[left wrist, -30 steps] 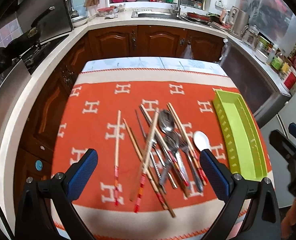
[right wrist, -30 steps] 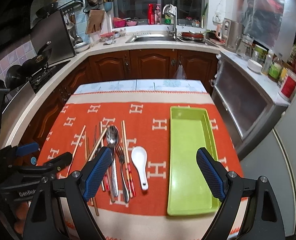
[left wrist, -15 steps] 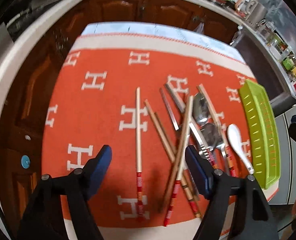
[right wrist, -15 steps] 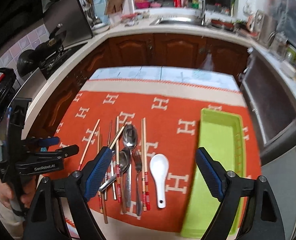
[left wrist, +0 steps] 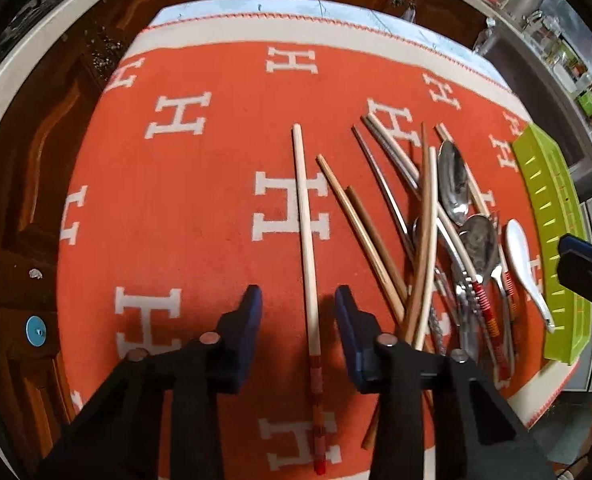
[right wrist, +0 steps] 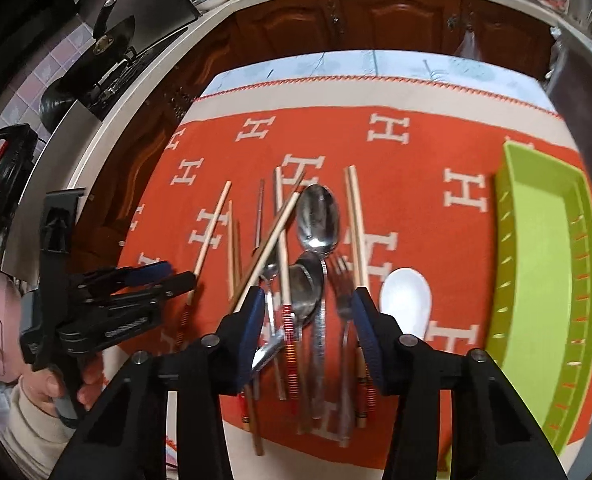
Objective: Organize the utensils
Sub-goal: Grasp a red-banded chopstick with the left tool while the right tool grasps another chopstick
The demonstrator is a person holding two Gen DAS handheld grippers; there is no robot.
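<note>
Green tray (right wrist: 544,280) holds nothing visible; all utensils lie on the bench (left wrist: 199,208). Left claw (left wrist: 298,300) closing around 1 chopstick (left wrist: 304,216), untouched; right claw (right wrist: 308,300) closing over spoon (right wrist: 306,284), pads clear.

Even, fairly bright light; soft shadows under tongs (left wrist: 298,300). Heavy fisheye warp w/ dark corners; right view's right edge blurred.

My finger pads (left wrist: 251,312) are matt blue rubber on black plastic. Orange tablecloth (left wrist: 199,208): woven, matt. Pale chopstick (left wrist: 304,216): smooth wood. Steel spoon (right wrist: 318,216): polished. White spoon (right wrist: 406,300): glossy, ceramic-looking. Green tray (right wrist: 544,248): smooth plastic.
</note>
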